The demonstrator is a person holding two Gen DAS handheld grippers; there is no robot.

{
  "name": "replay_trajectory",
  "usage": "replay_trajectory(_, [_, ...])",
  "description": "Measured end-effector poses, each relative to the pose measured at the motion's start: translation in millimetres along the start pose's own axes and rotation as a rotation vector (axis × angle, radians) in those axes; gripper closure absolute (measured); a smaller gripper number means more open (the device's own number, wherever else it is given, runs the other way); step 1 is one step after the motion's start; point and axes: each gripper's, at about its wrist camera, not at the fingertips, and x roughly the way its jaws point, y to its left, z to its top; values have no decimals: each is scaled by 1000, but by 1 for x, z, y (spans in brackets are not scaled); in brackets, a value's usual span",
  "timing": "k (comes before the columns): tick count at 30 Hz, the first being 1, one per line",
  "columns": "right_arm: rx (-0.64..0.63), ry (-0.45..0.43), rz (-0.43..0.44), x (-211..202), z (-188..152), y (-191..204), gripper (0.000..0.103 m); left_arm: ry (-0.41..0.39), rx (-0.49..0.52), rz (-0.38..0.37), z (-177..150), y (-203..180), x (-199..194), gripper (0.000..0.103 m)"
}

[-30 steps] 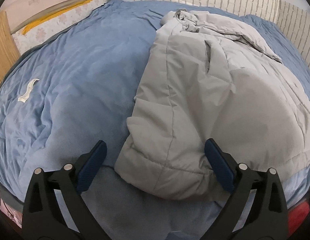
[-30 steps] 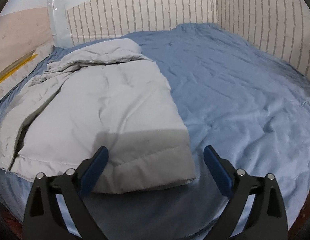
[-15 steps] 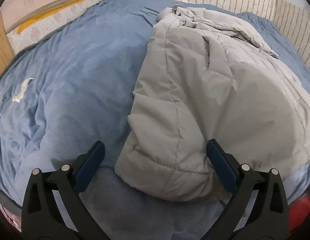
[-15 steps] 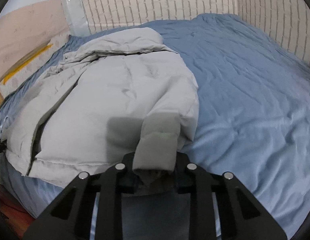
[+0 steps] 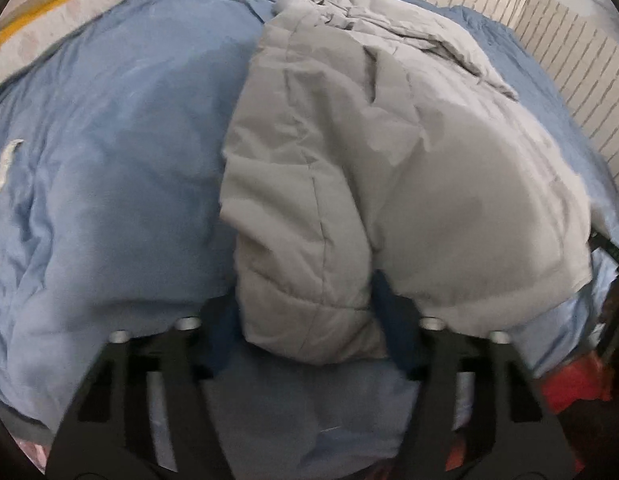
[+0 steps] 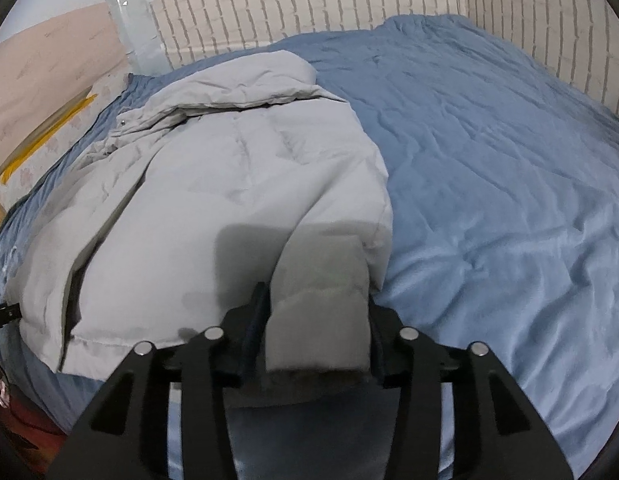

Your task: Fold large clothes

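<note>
Grey jacket (image 6: 249, 184) on blue bed (image 6: 489, 168); hem corners between both grippers' jaws

This is a bedroom in a home. A wide bed (image 6: 509, 184) with a wrinkled blue sheet fills both views. Padded panels with a brick pattern (image 6: 309, 12) line the walls around it, and a grey padded jacket (image 6: 237, 184) lies on the bed.

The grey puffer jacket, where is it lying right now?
The grey puffer jacket lies on the blue bedspread, left in the right wrist view, collar toward the brick-patterned wall, with its near hem corners between both grippers' jaws.
</note>
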Motion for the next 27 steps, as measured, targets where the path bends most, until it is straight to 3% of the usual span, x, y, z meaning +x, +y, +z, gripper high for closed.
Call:
replay_trajectory(3, [14, 31, 10, 3, 10, 0, 60, 17, 26, -13, 14, -9, 3, 70])
replay_trajectory(4, [18, 33, 13, 2, 12, 1, 70, 18, 34, -17, 17, -11, 2, 73])
replay_trajectory(7, [34, 34, 27, -3, 24, 5, 81, 14, 37, -37, 29, -14, -1, 78])
replay_trajectory(18, [15, -78, 59, -15, 101, 28, 85, -88, 32, -146, 112, -26, -32, 80])
replay_trajectory(27, [10, -218, 78, -22, 179, 36, 85, -196, -7, -168, 186, -25, -56, 80])
